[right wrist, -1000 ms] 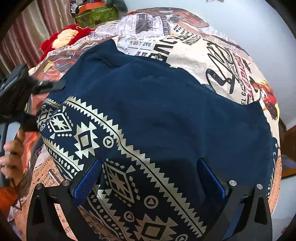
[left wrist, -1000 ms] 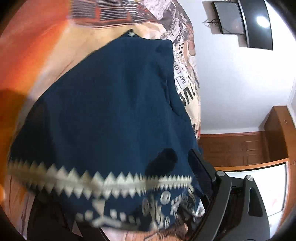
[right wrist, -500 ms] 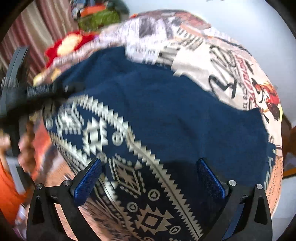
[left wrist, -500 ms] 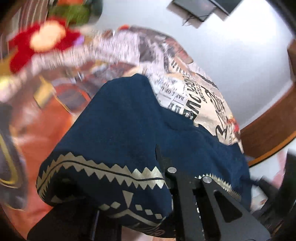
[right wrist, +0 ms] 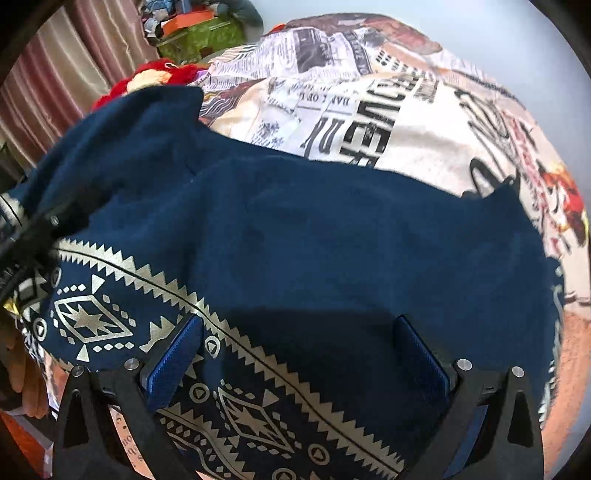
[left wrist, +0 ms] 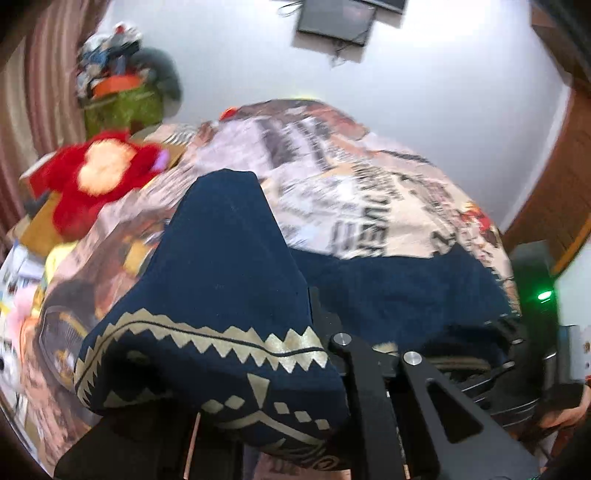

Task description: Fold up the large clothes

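Note:
A large navy garment [right wrist: 332, 240] with a gold geometric border [right wrist: 155, 288] lies spread on a bed with a newspaper-print cover [right wrist: 369, 110]. My left gripper [left wrist: 295, 376] is shut on the garment's bordered left edge [left wrist: 221, 332] and holds it lifted, so the cloth drapes over the fingers. It shows at the left edge of the right wrist view [right wrist: 26, 236]. My right gripper [right wrist: 295, 354] is open with blue pads [right wrist: 173, 362] apart, hovering just over the bordered hem.
A red plush toy [left wrist: 96, 173] lies at the bed's far left. A green box with clutter [left wrist: 122, 99] stands behind it by striped curtains. A screen [left wrist: 336, 18] hangs on the white wall. Wooden furniture [left wrist: 554, 192] is at the right.
My left gripper has swung round with the garment's edge, lifting it and carrying it over toward the right. The right gripper has stayed open over the hem.

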